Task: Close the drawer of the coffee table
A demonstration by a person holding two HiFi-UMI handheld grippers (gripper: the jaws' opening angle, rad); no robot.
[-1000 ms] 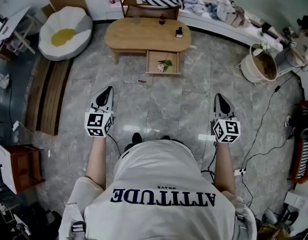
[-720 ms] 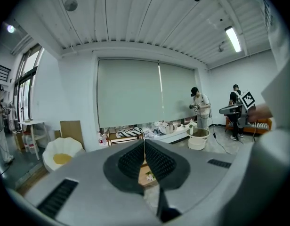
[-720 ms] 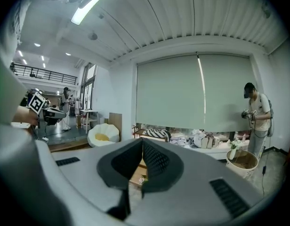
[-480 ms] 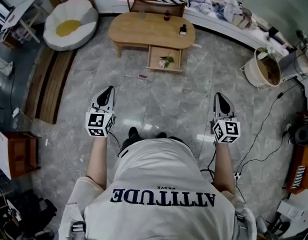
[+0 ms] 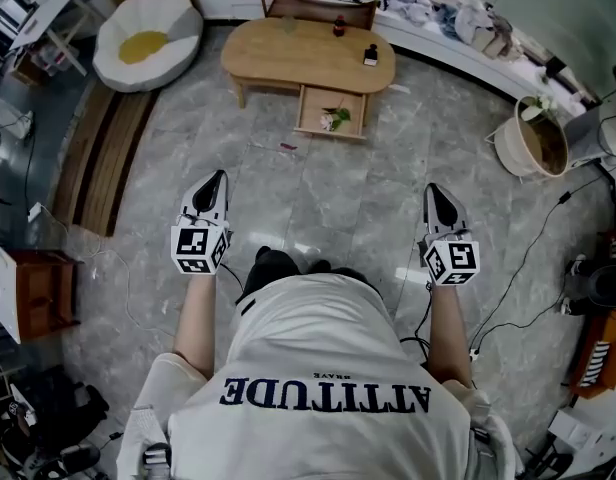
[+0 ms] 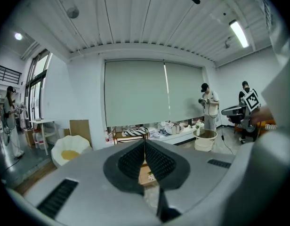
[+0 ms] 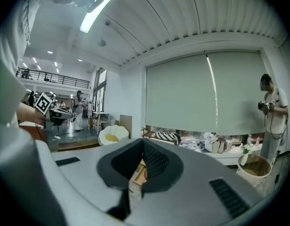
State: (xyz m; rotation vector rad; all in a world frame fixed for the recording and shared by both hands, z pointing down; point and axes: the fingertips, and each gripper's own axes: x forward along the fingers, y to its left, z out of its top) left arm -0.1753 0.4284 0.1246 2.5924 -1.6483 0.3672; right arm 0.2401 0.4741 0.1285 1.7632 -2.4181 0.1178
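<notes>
drawer: the drawer [image 5: 331, 114] is pulled out from the front of the coffee table [image 5: 288, 53], open toward the person, with a flower sprig [image 5: 335, 118] lying inside. not yet pushed.
left gripper: left gripper [image 5: 217, 181] has its jaws together and nothing between them. it is held over the floor [image 5: 318, 198], well apart from the table.
right gripper: right gripper [image 5: 432, 190] is the same, jaws pressed together and empty, far from the drawer.
stage (judged): approach only; nothing touches the drawer front.
risk, skew: a narrow closed tip landing off-centre could twist the drawer so it binds partway.
risk, slip: tips could slide off the smooth front panel if they meet it at a slant.
risk, pinch: the sprig could get caught if any of it overhangs the rim. too small to tell from here.
risk, shove: too hard a push may shift the table and tip the small dark bottle [image 5: 371, 56] on top, near the drawer side.
risk, footing: a small red object [image 5: 286, 147] lies on the floor near the drawer, in the walking path.
</notes>
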